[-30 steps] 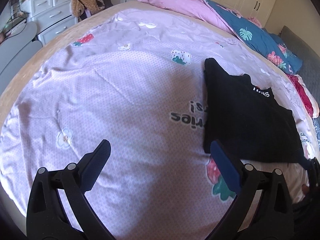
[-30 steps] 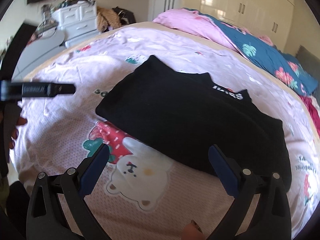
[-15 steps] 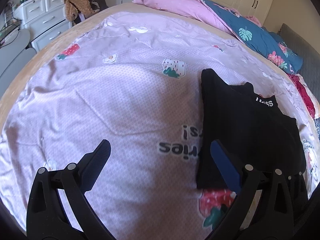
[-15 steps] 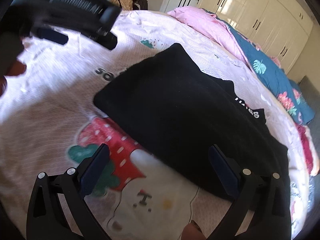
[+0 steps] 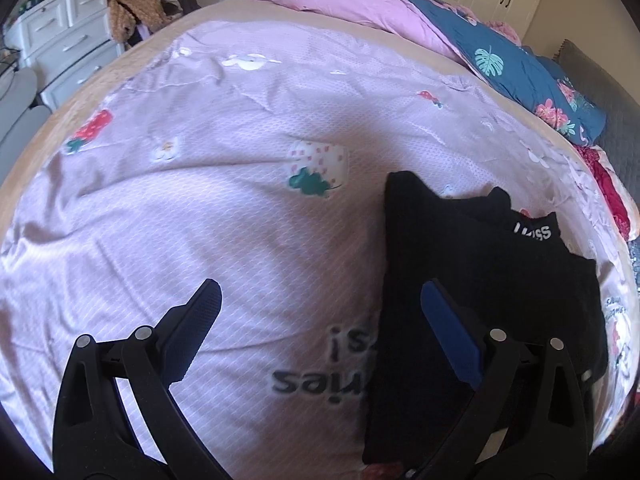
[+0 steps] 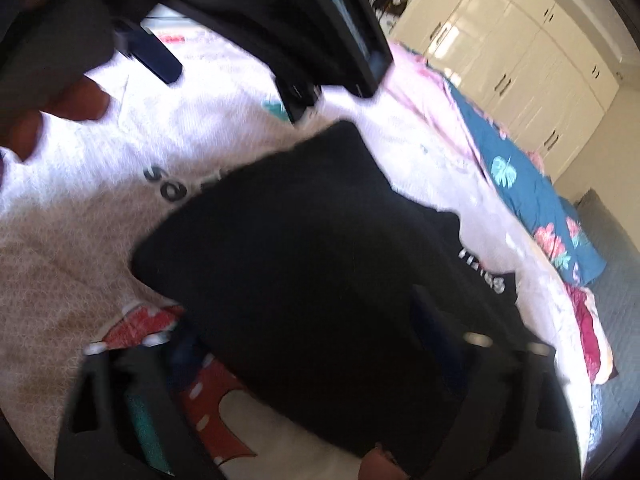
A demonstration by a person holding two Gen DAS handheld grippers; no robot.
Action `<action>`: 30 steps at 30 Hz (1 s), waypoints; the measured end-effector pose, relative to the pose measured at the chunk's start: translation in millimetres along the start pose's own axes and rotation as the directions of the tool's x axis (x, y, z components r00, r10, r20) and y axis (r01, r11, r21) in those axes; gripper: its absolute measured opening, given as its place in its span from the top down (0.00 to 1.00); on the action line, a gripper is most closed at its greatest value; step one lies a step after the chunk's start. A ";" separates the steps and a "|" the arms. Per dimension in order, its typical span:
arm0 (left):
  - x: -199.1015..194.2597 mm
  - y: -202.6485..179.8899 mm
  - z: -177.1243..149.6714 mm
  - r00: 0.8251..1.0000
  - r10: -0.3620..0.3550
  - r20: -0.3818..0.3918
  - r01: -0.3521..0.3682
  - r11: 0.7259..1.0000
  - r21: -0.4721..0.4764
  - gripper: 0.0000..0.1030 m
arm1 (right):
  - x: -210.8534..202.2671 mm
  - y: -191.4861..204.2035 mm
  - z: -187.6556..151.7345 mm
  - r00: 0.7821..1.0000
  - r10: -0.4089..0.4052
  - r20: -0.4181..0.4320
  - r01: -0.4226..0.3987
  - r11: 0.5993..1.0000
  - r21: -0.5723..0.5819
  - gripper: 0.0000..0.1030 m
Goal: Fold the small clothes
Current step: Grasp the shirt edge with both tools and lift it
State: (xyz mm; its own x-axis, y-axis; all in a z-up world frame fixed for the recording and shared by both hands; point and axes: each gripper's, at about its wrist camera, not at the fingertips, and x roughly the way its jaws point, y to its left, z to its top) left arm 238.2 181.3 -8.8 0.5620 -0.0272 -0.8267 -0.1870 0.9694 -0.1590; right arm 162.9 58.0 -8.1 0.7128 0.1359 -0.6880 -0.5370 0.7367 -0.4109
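Bedroom light falls across a bed covered by a lilac printed sheet [image 5: 192, 208] with strawberries and lettering. Nearest the lens in the left wrist view, the left gripper [image 5: 320, 300] hangs with its jaws wide apart and nothing between them, its right finger over the left edge of a black folded garment with white lettering at the neck [image 5: 480, 272]. That garment fills the lower right of the frame, its long axis running from bottom centre toward the right edge. In the blurred right wrist view, the right gripper [image 6: 304, 324] also stands open and empty, straddling the garment's near edge, so it looks the better placed for a grasp. Farther back lie a pink pillow [image 5: 352, 4] and a blue floral quilt [image 5: 520, 64].
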 end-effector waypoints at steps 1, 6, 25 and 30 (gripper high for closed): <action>2.5 -2.4 2.1 1.000 -0.007 -0.008 0.007 1.000 0.001 0.09 | -3.6 -2.4 -0.3 1.000 0.005 0.017 -0.005 1.000 0.002 0.32; 16.1 -17.2 11.4 0.996 -0.070 -0.051 0.070 0.998 -0.005 0.09 | -24.4 -9.0 -6.1 0.995 0.025 0.092 -0.025 1.000 -0.005 0.74; -4.4 -117.5 9.1 0.963 -0.267 -0.028 0.268 0.956 0.121 0.73 | -87.2 -95.6 -46.9 0.978 -0.070 0.195 0.014 0.961 0.276 0.93; -28.2 -162.9 8.5 0.956 -0.294 0.012 0.286 0.939 0.191 0.74 | -104.8 -124.3 -67.3 0.972 -0.116 0.202 0.032 0.927 0.374 0.93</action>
State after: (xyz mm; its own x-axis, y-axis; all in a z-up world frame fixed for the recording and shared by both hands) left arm 259.6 26.2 45.1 0.6018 -0.3076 -0.7371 0.1392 0.9491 -0.2824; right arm 124.5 -92.4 74.8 0.8466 0.1808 -0.5006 -0.3056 0.9352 -0.1791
